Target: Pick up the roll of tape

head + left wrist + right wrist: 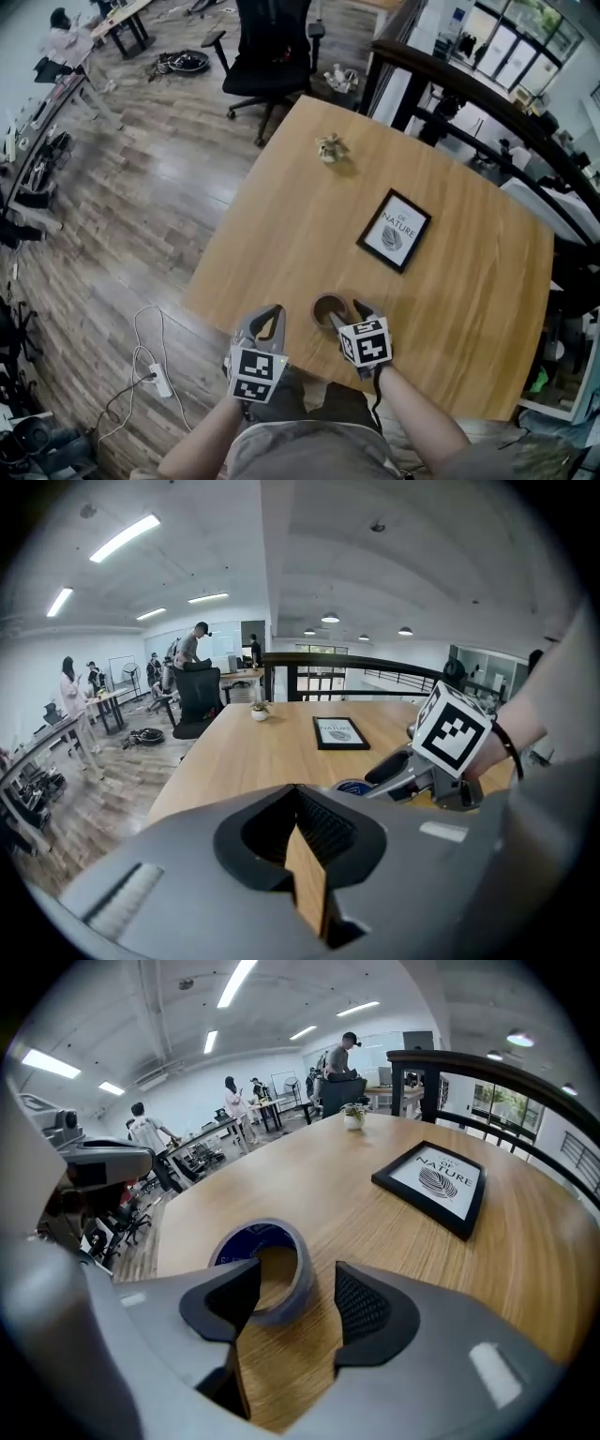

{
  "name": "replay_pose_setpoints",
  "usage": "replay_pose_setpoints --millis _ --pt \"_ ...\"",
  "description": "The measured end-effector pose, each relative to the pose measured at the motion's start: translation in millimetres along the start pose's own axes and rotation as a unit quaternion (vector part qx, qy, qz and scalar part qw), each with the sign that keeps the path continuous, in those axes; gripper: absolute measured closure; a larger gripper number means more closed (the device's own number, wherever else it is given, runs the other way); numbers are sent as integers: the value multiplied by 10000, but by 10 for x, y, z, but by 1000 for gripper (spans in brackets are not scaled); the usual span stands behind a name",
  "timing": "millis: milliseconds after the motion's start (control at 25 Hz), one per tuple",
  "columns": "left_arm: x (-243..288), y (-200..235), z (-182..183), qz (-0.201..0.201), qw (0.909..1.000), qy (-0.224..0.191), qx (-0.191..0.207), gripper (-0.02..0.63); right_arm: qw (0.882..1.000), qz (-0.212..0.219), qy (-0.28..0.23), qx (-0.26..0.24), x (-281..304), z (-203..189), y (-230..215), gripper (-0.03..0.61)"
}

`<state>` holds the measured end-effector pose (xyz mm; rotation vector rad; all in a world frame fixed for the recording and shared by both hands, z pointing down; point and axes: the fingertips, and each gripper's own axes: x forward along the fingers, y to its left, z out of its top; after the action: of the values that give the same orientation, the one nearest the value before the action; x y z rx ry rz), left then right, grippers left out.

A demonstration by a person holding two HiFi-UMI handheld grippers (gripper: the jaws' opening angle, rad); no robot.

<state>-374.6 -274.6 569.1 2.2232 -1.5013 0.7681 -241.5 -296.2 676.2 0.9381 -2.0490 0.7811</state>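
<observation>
Working on the grab, not lifting yet

Seeing the roll of tape (pixel 302 1274) lying flat on the table (pixel 281 225), close to the near edge and right in front of the person, well apart from the picture frame (pixel 394 231) and the plant (pixel 331 147) further back

Straddling the roll's wall with the right gripper (pixel 298 1290): fingers spread wide, one apparently over the hole, the other outside the rim. Not pinching anything yet by the look of it, with bare wood showing between the outer finger and the wall

Holding the left gripper (pixel 266 315) just beside the roll, off to its left, at the table's edge. Fingertips pressed together there, gripping nothing, only a sliver of wood showing behind the tips. Not looking involved in this pick

Judging progress: reaching and lining up looking done, squeezing and raising both left to do. Not seeing any tilt or lift off the wood

Probably needing next: closing the right fingers on that wall, then lifting straight up. Watching for the roll sliding away or tipping while closing, given the thin wall and the smooth tabletop
</observation>
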Motion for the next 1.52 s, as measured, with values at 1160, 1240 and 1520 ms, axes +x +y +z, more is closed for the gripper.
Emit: replay_pose_setpoints --millis 1160,1240,1520 --pt "-235 -292 689 -188 9958 -732 523 612 9895 -222 -1321 538 -998 522 -73 517" --pt "-293 -325 927 -196 9932 -965 623 612 9837 -298 -1706 483 -1306 716 -100 517" --pt "-593 -531 1757 -211 9766 -1858 1062 612 9506 -675 -3016 284 -2445 1263 -182 517"
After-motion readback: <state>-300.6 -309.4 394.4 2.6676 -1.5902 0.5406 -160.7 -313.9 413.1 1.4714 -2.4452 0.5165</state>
